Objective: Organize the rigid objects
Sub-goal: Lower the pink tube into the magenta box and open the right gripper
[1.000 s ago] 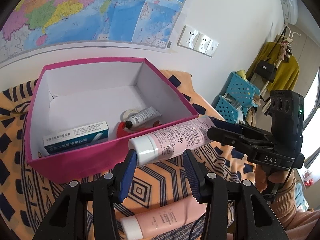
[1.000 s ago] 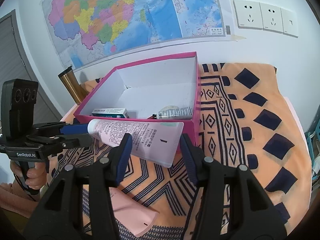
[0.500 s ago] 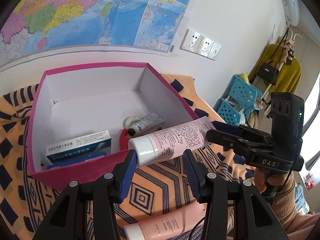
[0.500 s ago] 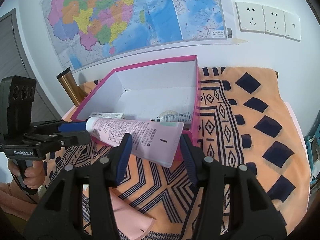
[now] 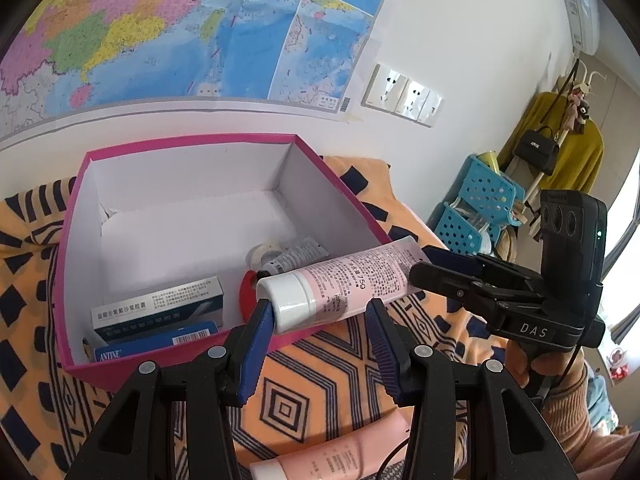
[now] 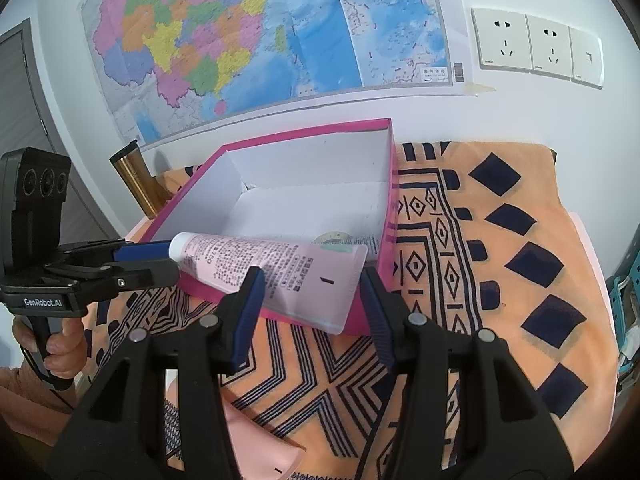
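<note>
**Pink tube held over the box's near corner**

The pink tube (image 5: pixel 344 284) lies across the near right corner of the pink box (image 5: pixel 224 138), white cap toward the left gripper (image 5: pixel 320 320) and flat crimped end toward the right gripper (image 6: pixel 310 294). The left gripper's fingers stand spread around the cap; only the left pad (image 5: pixel 262 318) appears to touch it, though contact is hard to judge. The right gripper's fingers flank the crimped end and seem to press its edges.

Inside the box lie a blue-and-white carton (image 5: pixel 158 308), a second blue carton (image 5: pixel 156 344), a small grey tube (image 5: pixel 298 256), a tape roll (image 5: pixel 266 250) and a red item (image 5: pixel 248 292).

A second pink tube (image 5: pixel 332 454) rests on the orange patterned cloth (image 6: pixel 516 240), near the grippers. A bronze flask (image 6: pixel 136 178) stands left of the box.
</note>
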{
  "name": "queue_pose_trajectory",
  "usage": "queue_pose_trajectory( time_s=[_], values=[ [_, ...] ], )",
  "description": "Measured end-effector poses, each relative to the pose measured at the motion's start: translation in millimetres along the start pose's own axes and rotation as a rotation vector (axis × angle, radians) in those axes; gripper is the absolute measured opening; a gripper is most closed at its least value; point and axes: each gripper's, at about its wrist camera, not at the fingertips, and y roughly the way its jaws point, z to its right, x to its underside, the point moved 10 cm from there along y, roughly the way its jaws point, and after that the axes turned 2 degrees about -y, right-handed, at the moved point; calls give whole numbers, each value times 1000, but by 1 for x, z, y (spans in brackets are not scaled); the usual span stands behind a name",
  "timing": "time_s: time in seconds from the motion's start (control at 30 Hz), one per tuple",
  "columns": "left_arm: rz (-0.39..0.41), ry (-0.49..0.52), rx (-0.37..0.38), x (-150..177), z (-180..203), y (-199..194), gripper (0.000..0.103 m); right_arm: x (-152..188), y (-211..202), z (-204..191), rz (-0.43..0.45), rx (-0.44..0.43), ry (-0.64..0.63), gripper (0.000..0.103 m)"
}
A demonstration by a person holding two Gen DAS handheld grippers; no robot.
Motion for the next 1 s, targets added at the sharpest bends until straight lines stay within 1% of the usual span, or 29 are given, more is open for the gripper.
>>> queue_pose_trajectory(
  time_s=[0.37, 1.0],
  values=[
    [1, -3, -15, -6, -4, 4, 48, -5, 6, 2, -1, 3, 6, 52],
    [-28, -29, -37, -13, -16, 19, 48, -13, 26, 11, -23, 24, 6, 52]
  ],
)
